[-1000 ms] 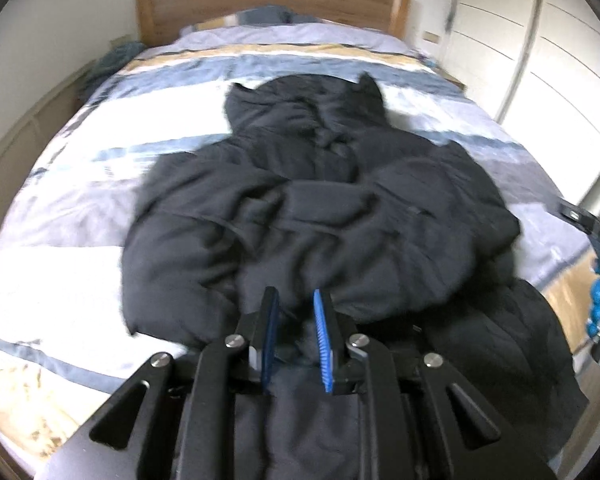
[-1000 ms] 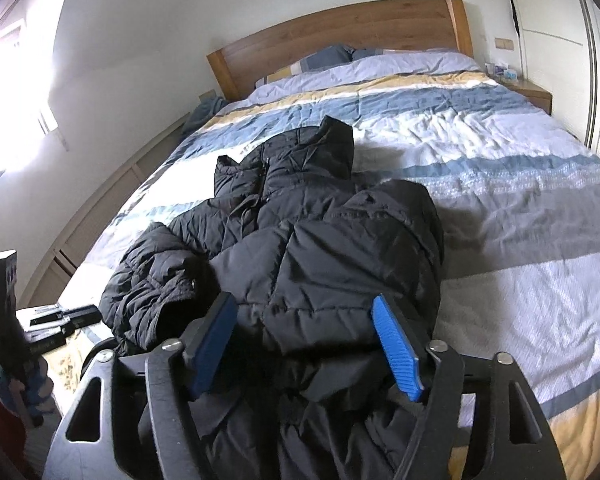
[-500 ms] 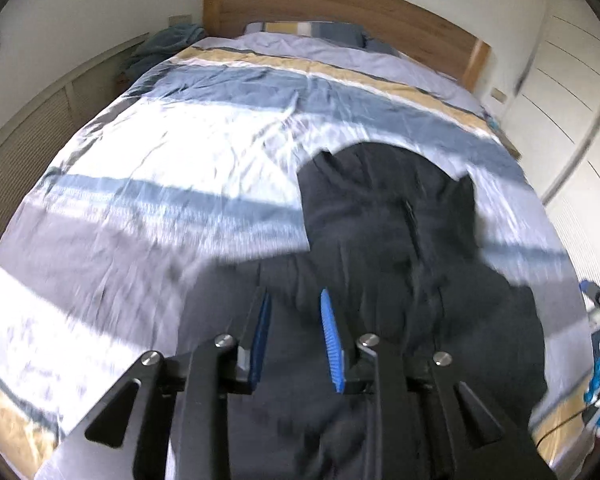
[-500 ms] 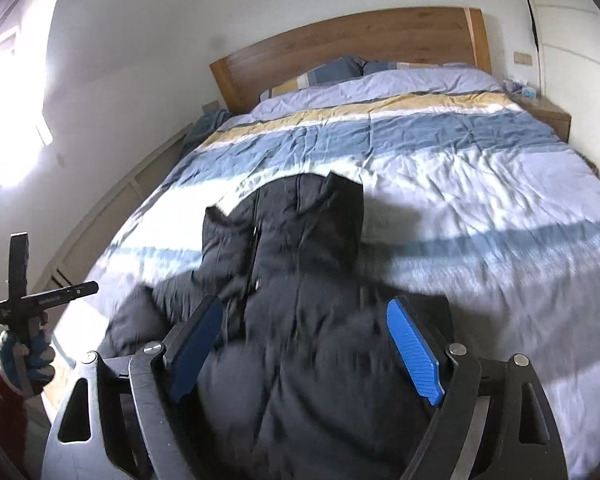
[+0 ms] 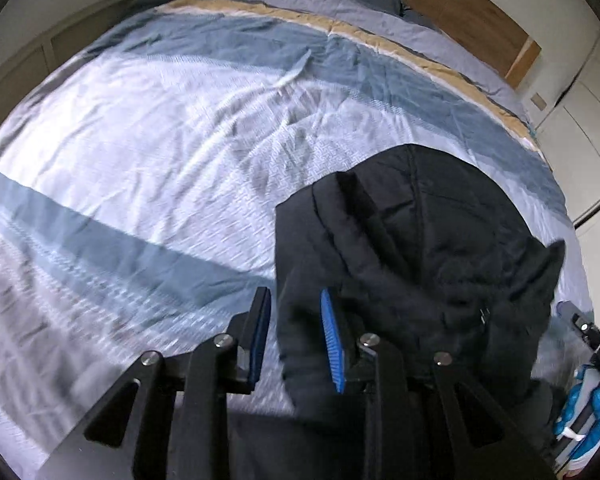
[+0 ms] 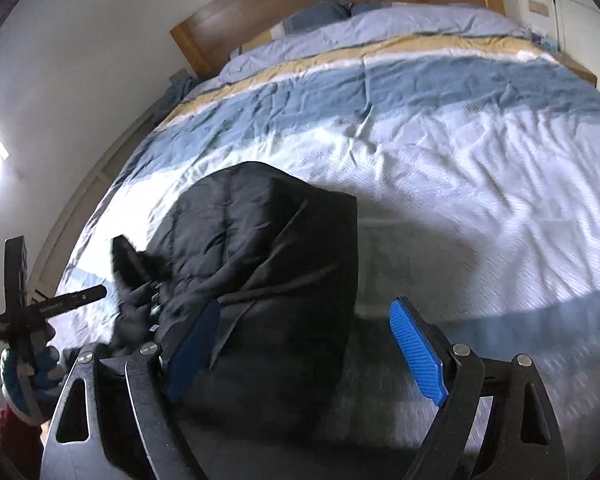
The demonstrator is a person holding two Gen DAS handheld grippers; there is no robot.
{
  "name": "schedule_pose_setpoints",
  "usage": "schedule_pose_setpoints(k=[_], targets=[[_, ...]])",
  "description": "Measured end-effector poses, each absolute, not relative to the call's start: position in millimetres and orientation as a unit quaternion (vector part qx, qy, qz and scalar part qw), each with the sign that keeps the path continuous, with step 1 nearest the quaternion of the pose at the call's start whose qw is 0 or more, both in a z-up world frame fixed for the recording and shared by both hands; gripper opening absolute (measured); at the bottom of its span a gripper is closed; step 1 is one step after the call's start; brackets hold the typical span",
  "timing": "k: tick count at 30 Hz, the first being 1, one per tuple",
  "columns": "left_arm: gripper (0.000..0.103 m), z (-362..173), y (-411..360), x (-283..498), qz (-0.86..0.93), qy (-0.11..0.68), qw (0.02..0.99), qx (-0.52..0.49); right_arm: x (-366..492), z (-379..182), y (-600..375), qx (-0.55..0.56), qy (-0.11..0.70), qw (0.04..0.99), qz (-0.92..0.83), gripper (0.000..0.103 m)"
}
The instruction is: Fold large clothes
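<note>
The black puffy jacket [image 5: 416, 264] is now seen folded over into a smaller bundle on the striped bed cover [image 5: 160, 128], where a second ago it was spread wide with its sleeves out. Both hands have been carried forward over the bed. The left gripper [image 5: 294, 340] is kept narrow, with the jacket's edge seen between its blue pads; whether the cloth is pinched cannot be told. The right gripper [image 6: 300, 356] is being opened wide, with the bundle's side between its pads and nothing squeezed. One fold looks done, and more folding is likely needed.
</note>
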State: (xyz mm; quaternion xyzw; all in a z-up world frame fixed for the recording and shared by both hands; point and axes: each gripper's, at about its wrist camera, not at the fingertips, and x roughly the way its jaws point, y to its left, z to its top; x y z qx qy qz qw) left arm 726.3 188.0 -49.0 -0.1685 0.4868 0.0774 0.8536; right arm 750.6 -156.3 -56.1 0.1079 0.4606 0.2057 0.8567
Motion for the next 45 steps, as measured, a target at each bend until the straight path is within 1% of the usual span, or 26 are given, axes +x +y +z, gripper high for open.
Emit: schedule_pose_setpoints(k=[6, 13, 17, 27, 33, 42, 43, 45], targets=[[0.025, -75.6, 205.4, 748.2, 0.064, 0.484, 0.842, -0.228, 788.6, -84.6, -144.4, 0.138, 0.482, 0.836, 0.224, 0.090], [0.026, -83.0, 244.2, 734.2, 0.074, 0.455, 0.840, -0.287, 801.3, -84.8, -130.4, 0.126, 0.483, 0.833, 0.240, 0.090], [0.026, -90.3, 235.7, 735.8, 0.040, 0.455, 0.841, -0.290, 802.9, -86.7, -129.3, 0.122, 0.482, 0.833, 0.242, 0.090], [0.028, -102.9, 240.1, 737.8, -0.041, 0.402, 0.846, -0.347, 813.1, -97.9, -128.8, 0.135, 0.494, 0.820, 0.256, 0.090], [0.029, -82.5, 244.3, 737.2, -0.058, 0.359, 0.866, -0.342, 816.7, -103.1, -123.3, 0.131, 0.494, 0.819, 0.261, 0.090], [0.030, -60.3, 226.9, 756.8, -0.062, 0.363, 0.883, -0.292, 818.0, -103.9, -124.9, 0.133, 0.489, 0.822, 0.260, 0.090], [0.031, -59.8, 225.7, 757.7, -0.054, 0.365, 0.885, -0.284, 817.4, -104.1, -125.1, 0.134, 0.489, 0.821, 0.261, 0.090], [0.042, -64.9, 229.8, 757.3, -0.050, 0.369, 0.881, -0.291, 816.9, -105.1, -125.9, 0.135, 0.491, 0.820, 0.261, 0.090]])
